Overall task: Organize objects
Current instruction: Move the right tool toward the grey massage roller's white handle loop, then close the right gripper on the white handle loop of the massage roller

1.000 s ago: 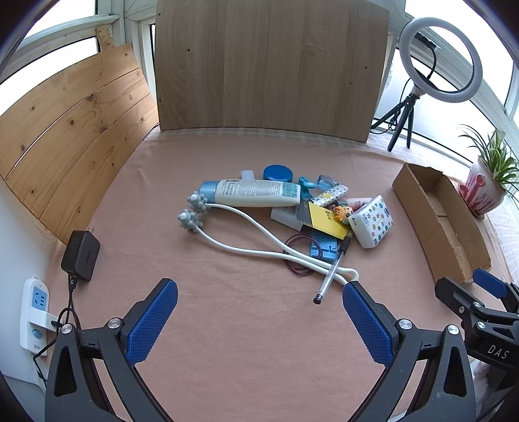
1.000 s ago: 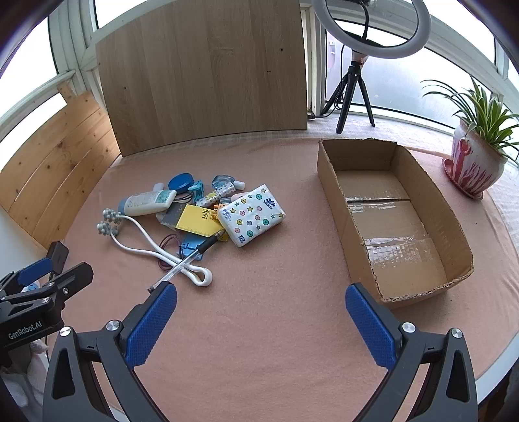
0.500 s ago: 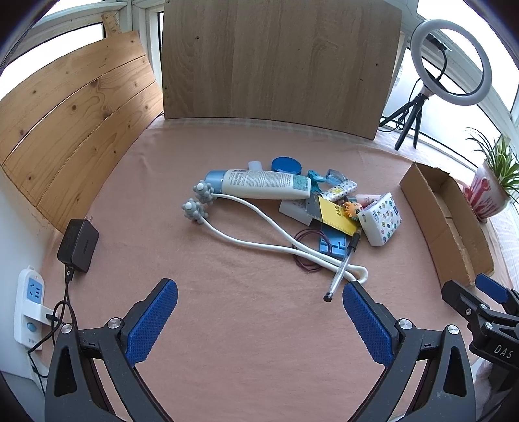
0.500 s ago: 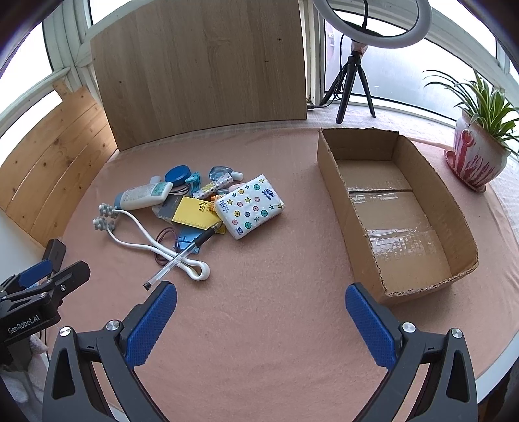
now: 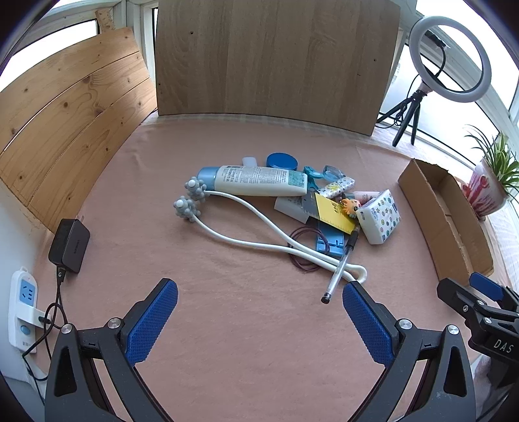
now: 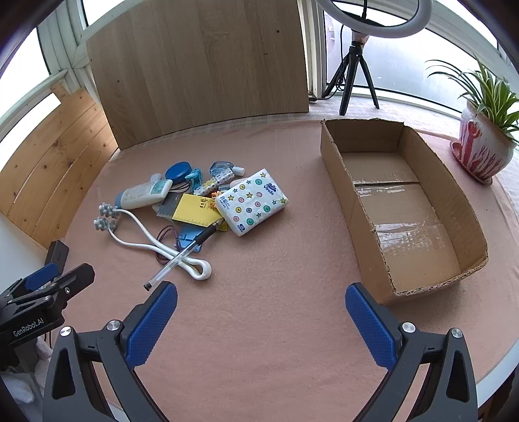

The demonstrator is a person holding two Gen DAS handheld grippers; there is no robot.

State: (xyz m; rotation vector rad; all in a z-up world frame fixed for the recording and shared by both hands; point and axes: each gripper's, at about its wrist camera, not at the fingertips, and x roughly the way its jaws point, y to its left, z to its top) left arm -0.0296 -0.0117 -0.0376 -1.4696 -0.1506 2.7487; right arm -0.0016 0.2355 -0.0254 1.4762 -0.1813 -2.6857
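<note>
Many small things lie heaped mid-cloth: a tube (image 5: pixel 259 180), a tissue pack (image 6: pixel 251 201), a notepad (image 6: pixel 194 212) and a pen (image 6: pixel 183 254) across a white massager (image 5: pixel 259 227). Right of the heap sits a cardboard box (image 6: pixel 467 207). Left gripper (image 5: pixel 259 324) and right gripper (image 6: pixel 261 324) both hover over bare cloth (image 6: pixel 259 308), jaws wide apart, holding nothing.

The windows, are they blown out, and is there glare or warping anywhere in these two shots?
Left wrist view: windows washed out white, wood panel bowed by the fisheye. Right wrist view: tape on the cardboard box floor shines, table edge curves, corners go dark. Pile stays sharp in both.
</note>
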